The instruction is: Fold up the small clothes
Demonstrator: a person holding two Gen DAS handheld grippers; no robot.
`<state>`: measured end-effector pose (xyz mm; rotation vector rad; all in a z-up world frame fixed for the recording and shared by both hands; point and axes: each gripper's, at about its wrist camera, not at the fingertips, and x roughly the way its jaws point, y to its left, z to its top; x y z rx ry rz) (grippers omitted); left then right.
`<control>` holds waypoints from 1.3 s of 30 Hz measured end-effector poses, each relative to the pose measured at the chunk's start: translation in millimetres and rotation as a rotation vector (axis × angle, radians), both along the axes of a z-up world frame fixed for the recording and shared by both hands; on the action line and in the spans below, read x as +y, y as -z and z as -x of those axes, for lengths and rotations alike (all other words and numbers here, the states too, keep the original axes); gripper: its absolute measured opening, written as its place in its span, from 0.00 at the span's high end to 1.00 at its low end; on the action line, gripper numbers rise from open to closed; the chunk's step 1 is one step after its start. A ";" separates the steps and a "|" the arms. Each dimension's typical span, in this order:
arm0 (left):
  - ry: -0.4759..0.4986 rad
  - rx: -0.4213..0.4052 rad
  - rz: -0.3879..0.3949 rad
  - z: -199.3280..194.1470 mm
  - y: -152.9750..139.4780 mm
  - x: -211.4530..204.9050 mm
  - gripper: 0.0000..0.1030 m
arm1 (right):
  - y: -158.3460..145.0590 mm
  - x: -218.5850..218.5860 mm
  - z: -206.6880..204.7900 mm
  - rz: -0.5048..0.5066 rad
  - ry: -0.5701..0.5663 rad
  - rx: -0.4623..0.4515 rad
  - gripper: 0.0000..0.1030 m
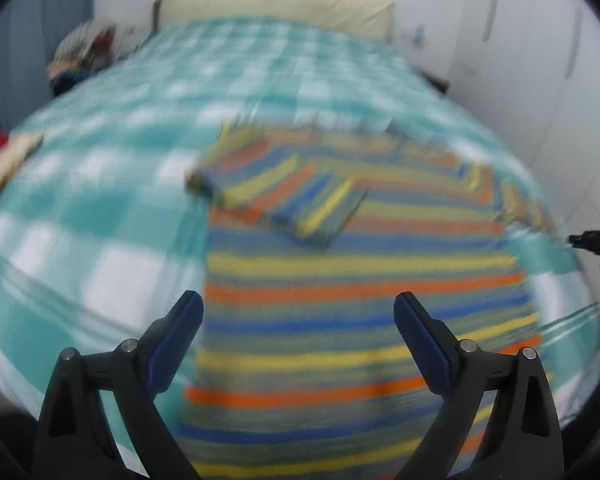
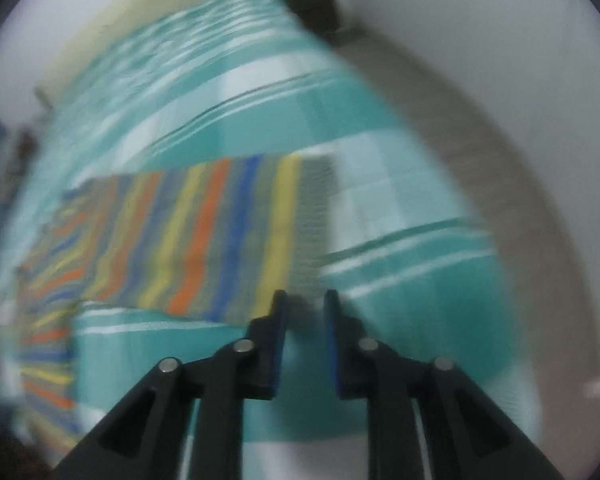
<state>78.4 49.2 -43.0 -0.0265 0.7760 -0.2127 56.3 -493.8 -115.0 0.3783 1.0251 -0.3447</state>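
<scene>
Black-framed and blue-padded, the left gripper [image 1: 298, 312] hangs over the near hem of the striped shirt [image 1: 360, 272], jaws wide and holding nothing. Beneath everything spreads the bed [image 1: 100, 160] with its teal checked cover; the shirt lies flat on it, one sleeve [image 1: 296, 204] already turned in across the chest. Seen from the right wrist, the right gripper [image 2: 306, 304] sits low at the garment's edge, jaws narrow with a gap between them and nothing visibly caught. Folding looks partway done. Next, I judge, each gripper must pinch a hem corner and carry it toward the collar; both views are blurred.
</scene>
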 end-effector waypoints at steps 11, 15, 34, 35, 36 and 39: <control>0.432 0.061 -0.486 -103.6 40.1 -72.3 0.05 | -107.7 97.9 43.4 0.113 -0.103 -0.404 0.40; 0.499 0.133 -0.577 -121.1 84.3 -78.5 0.09 | -92.0 122.6 44.4 0.117 -0.131 -0.420 0.39; 0.014 0.094 -0.042 -157.4 -5.4 59.6 0.98 | -83.5 119.4 42.2 0.082 -0.117 -0.458 0.39; -0.092 0.061 -0.016 -157.8 -18.3 90.3 0.98 | -84.4 118.5 43.4 0.083 -0.112 -0.463 0.39; -0.176 0.038 -0.004 -157.6 -25.1 114.3 0.98 | -84.3 117.6 43.5 0.081 -0.108 -0.464 0.39; -0.408 0.029 0.023 -157.2 -24.3 177.0 0.98 | -81.2 116.1 40.3 0.060 -0.106 -0.455 0.39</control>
